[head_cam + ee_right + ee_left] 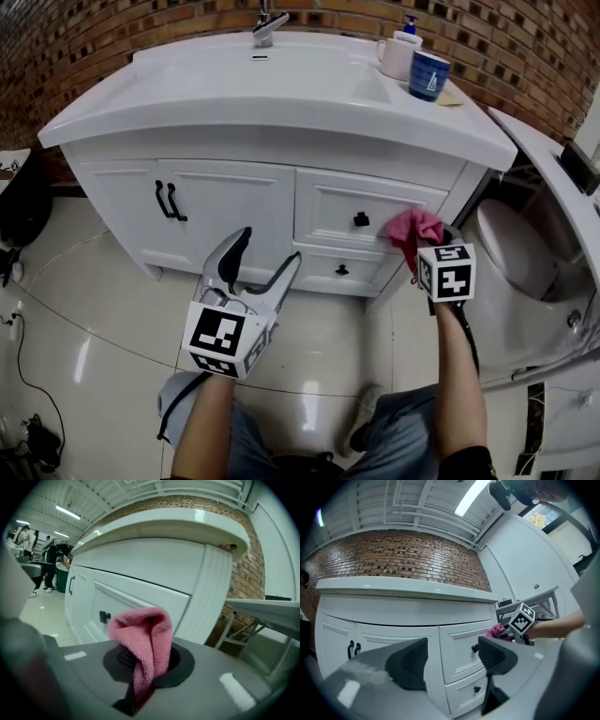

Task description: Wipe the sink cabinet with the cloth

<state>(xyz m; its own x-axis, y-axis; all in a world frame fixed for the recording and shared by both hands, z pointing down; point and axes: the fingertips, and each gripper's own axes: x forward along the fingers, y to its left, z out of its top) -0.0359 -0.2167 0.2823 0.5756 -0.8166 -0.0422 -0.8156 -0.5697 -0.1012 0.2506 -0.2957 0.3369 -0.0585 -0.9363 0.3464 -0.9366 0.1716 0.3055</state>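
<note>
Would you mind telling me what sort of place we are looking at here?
Most likely a bathroom set built inside a larger hall: a white sink cabinet with a tap, what looks like a toilet beside it, yet a high ceiling with strip lights overhead.

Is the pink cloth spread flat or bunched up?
Bunched up: the pink cloth stands as a folded hump, pinched in the right gripper.

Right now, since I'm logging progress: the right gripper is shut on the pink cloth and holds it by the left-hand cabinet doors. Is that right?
Not quite. The right gripper is shut on the pink cloth, but it holds it by the upper right-hand drawer, not by the left-hand doors. The head view shows this.
</note>
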